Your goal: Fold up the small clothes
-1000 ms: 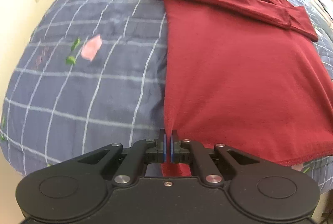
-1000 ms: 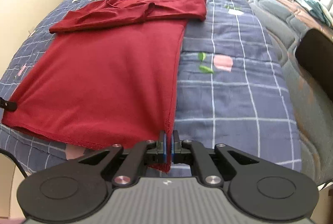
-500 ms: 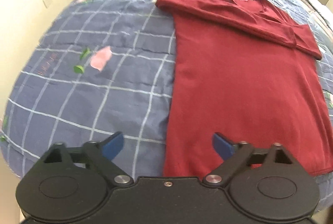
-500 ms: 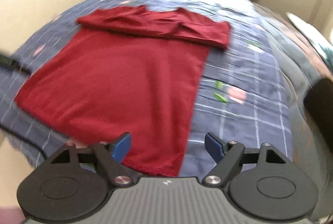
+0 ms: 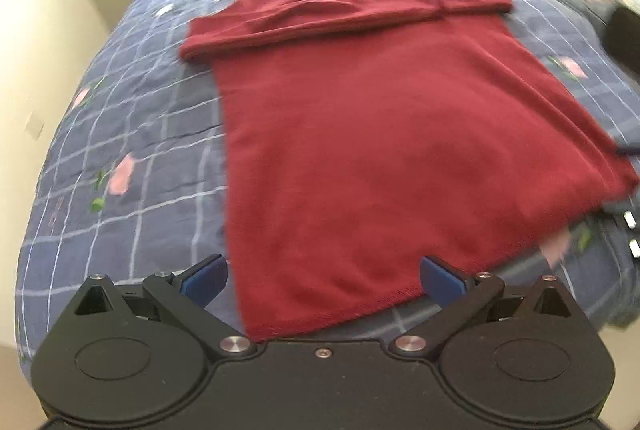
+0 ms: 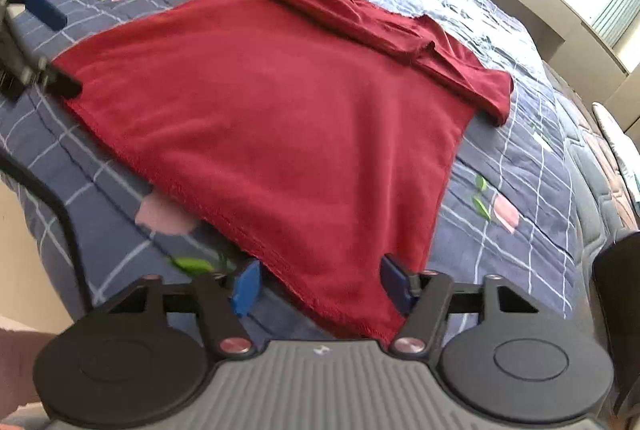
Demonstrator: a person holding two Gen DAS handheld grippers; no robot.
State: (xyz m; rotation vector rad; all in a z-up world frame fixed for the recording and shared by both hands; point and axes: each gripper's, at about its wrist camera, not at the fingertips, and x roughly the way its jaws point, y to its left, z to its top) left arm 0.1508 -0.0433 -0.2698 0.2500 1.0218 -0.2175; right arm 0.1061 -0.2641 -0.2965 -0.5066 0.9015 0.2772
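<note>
A dark red long-sleeved shirt (image 5: 380, 130) lies flat on the blue checked bedspread (image 5: 140, 150), its sleeves (image 5: 340, 18) folded across the chest at the far end. My left gripper (image 5: 322, 278) hovers over the near left hem corner. Its jaws are still opening, and the pads do not touch the cloth below them. In the right wrist view the shirt (image 6: 280, 110) spreads away from my right gripper (image 6: 320, 284). Its jaws are closing over the near right hem corner without pressing on it. The left gripper (image 6: 36, 6) shows at that view's left edge.
The bedspread (image 6: 520, 170) drops off at the near edge of the bed. A cream wall (image 5: 32, 30) runs along the left side. A black cable (image 6: 60, 210) hangs at the near left, a dark object (image 6: 616, 278) sits at the right, and a pillow (image 6: 612, 126) lies beyond.
Both grippers have let go of the shirt's hem corners and opened. Each has rolled and shifted sideways. The right jaws have since narrowed again. The hem now rests flat on the bed.
</note>
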